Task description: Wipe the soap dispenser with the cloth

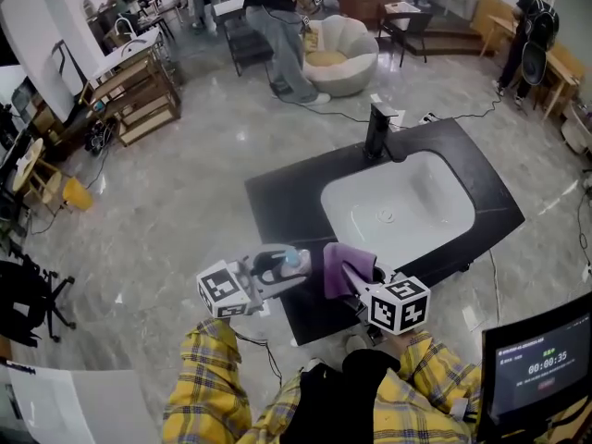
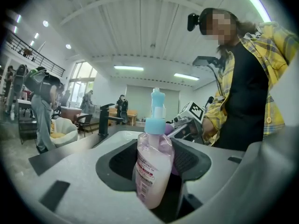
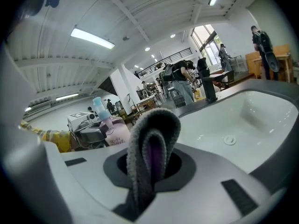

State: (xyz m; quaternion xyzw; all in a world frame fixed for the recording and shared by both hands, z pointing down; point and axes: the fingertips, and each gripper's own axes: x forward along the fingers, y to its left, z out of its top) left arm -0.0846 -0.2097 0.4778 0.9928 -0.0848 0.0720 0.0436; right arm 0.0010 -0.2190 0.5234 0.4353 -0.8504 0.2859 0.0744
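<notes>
Between the left gripper's [image 2: 154, 161] jaws, the soap dispenser [image 2: 158, 146], gripped — label [image 2: 145, 170] seen only there; right gripper's [image 3: 150, 166] jaws pinch the cloth [image 3: 152, 132].

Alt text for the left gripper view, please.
A pink soap dispenser with a blue pump stands gripped in the left gripper. Just behind it the right gripper holds a purple cloth; a white sink and black faucet lie beyond.

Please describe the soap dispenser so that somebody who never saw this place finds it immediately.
Find the black counter with the white sink. Near its front edge, the left gripper holds the soap dispenser: a pinkish bottle with a light-blue pump, beside the purple cloth.
</notes>
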